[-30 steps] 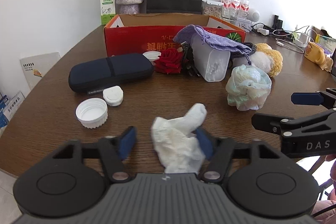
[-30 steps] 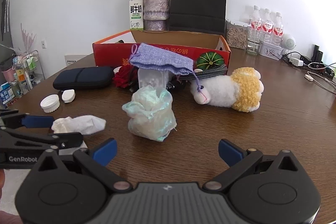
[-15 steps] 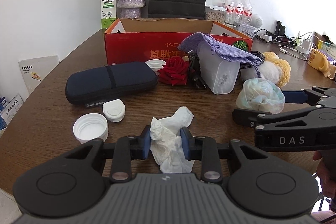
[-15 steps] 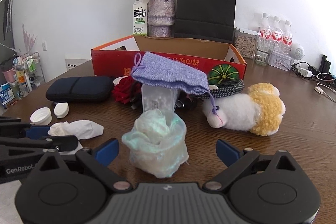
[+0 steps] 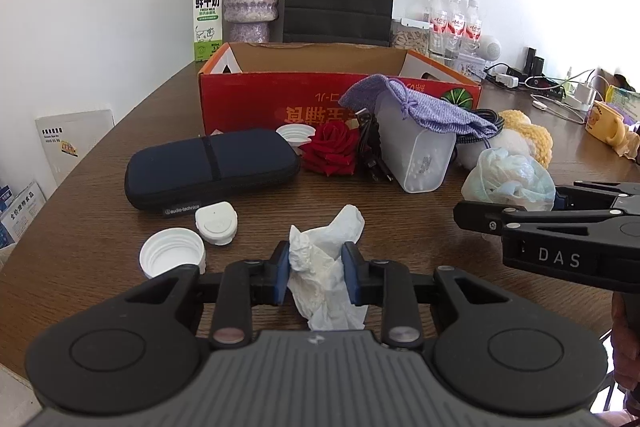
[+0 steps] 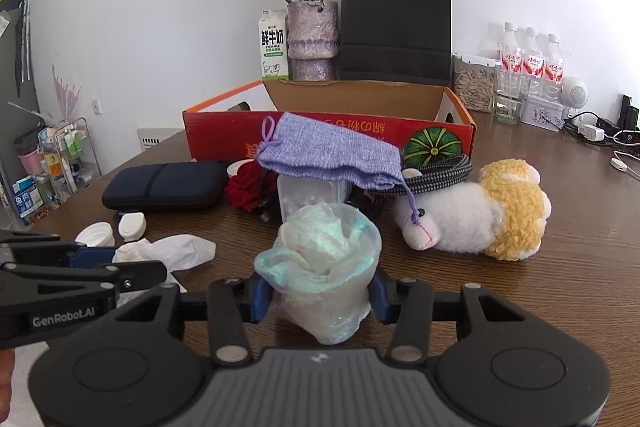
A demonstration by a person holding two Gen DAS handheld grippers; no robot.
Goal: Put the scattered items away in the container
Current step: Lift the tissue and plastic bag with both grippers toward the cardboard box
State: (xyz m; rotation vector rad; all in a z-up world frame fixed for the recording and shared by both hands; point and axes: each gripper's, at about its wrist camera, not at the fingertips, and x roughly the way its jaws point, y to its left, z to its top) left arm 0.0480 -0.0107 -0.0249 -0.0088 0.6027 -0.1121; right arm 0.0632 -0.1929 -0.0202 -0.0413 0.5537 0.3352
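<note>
My left gripper (image 5: 316,277) is shut on a crumpled white tissue (image 5: 326,267), low over the wooden table. My right gripper (image 6: 318,293) is shut on a crumpled pale green plastic bag (image 6: 320,267); the bag also shows in the left wrist view (image 5: 508,181). The red cardboard box (image 5: 320,99) stands open at the back of the table, also in the right wrist view (image 6: 328,131). In front of it lie a dark zip case (image 5: 208,171), a red rose (image 5: 332,149), a purple pouch (image 6: 324,155) on a clear tub (image 5: 420,159), and a plush sheep (image 6: 480,211).
Two white caps (image 5: 172,257) (image 5: 216,223) lie left of the tissue. A black cable (image 5: 372,155) lies by the tub. A vase (image 6: 312,39), milk carton (image 6: 274,49), black paper bag (image 6: 394,23) and water bottles (image 6: 532,63) stand behind the box.
My left gripper closed on the tissue. My right gripper moved forward around the plastic bag and closed on it.
</note>
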